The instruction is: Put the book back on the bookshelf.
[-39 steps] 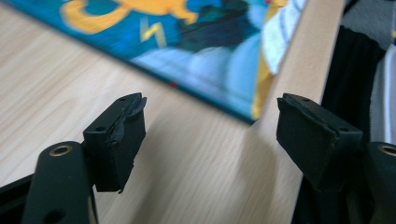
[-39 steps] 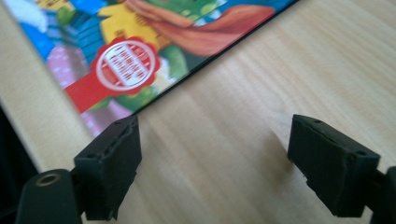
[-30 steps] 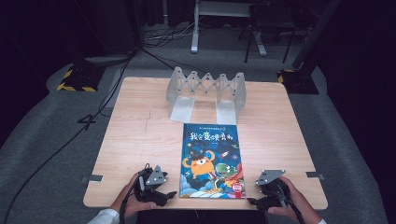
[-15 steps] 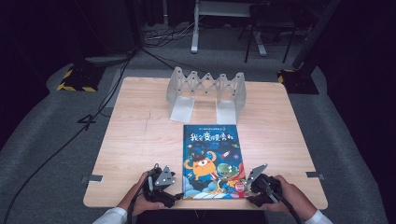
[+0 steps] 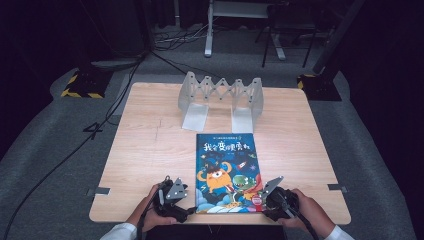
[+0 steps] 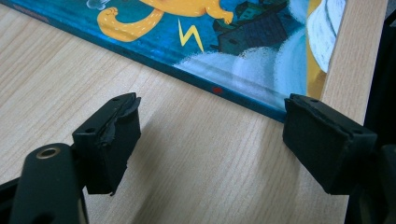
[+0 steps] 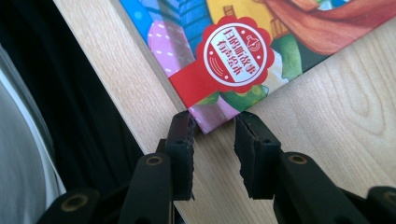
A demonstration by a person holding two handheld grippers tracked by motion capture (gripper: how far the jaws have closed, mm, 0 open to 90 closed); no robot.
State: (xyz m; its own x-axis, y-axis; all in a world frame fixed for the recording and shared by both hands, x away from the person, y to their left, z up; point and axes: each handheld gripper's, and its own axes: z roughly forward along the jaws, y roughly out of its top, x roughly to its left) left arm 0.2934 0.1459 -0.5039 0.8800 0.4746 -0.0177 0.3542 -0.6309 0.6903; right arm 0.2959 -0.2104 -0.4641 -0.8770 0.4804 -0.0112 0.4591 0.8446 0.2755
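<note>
Closing my right gripper [image 7: 212, 135] on the near corner of the picture book [image 5: 227, 170] lying flat on the table [image 5: 145, 150], left gripper [image 6: 210, 140] jaws held apart beside its spine

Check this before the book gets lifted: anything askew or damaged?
Nothing stands out. The picture book lies flat and square on the table; its near corner sits between the right gripper pads, uncreased.
</note>
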